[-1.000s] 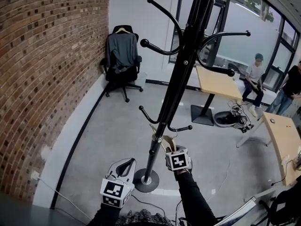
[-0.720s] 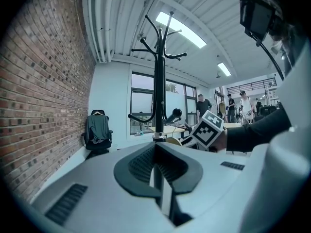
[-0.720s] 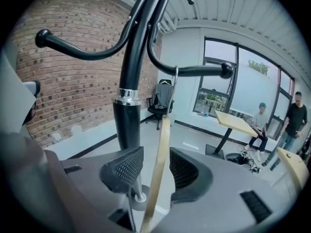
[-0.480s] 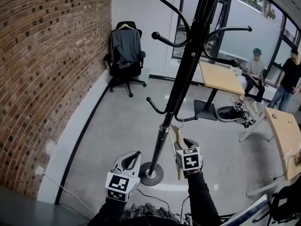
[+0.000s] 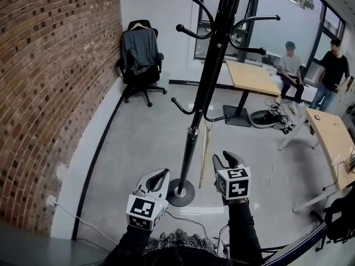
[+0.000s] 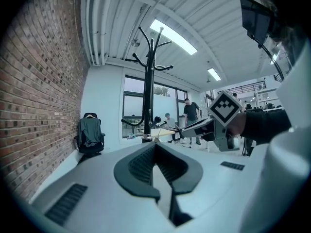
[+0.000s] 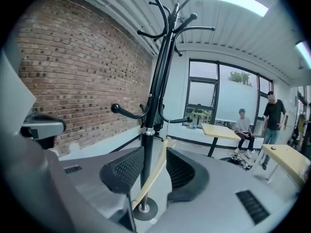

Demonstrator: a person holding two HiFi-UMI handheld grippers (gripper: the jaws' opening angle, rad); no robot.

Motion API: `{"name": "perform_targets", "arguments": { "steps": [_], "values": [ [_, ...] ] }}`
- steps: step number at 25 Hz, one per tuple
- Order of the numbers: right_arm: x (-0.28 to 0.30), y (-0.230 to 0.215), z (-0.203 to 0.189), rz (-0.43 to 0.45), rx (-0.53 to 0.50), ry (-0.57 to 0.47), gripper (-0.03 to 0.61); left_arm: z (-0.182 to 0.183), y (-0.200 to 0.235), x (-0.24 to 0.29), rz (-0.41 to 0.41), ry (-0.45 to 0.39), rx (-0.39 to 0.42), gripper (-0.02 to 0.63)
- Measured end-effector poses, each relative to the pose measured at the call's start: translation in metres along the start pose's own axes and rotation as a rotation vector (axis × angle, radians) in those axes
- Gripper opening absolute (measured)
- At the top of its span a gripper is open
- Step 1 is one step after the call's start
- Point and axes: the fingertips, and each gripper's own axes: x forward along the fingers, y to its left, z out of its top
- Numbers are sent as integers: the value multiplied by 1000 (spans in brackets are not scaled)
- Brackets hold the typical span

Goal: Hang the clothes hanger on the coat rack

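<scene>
A black coat rack (image 5: pixel 208 76) stands mid-floor on a round base (image 5: pixel 180 193). A pale wooden hanger (image 5: pixel 203 154) dangles from one of its lower hooks, close beside the pole. My right gripper (image 5: pixel 226 158) sits just right of the hanger and apart from it. Its jaws have just been opening and now stand open with nothing pressed between them. In the right gripper view the hanger (image 7: pixel 156 174) and the rack pole (image 7: pixel 151 110) show through the gap. My left gripper (image 5: pixel 161 174) is low and left of the base, shut and empty (image 6: pixel 155 147).
A brick wall (image 5: pixel 50 93) runs along the left. An office chair with a grey garment (image 5: pixel 138 54) stands at the back. Wooden desks (image 5: pixel 250 76) (image 5: pixel 335 143), floor cables (image 5: pixel 274 121) and two people (image 5: pixel 288 60) (image 5: pixel 331 71) are at the right.
My right gripper has opened off the hanger and pulled back and up. The hanger now hangs alone on the lower hook. My left gripper has shifted slightly.
</scene>
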Motion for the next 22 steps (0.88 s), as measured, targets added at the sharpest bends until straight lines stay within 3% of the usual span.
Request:
{"name": "perform_targets", "arguments": {
  "steps": [5, 17, 19, 22],
  "values": [
    [-44, 24, -6, -5, 52, -54, 149, 2, -18, -29, -39, -11, 10, 8],
    [-119, 81, -40, 44, 45, -96, 145, -18, -42, -88, -76, 2, -10, 8],
    [-129, 81, -43, 30, 53, -109, 119, -18, -45, -93, -79, 1, -3, 8],
    [-136, 75, -48, -22, 35, -111, 12, -14, -46, -99, -67, -11, -4, 8]
  ]
}}
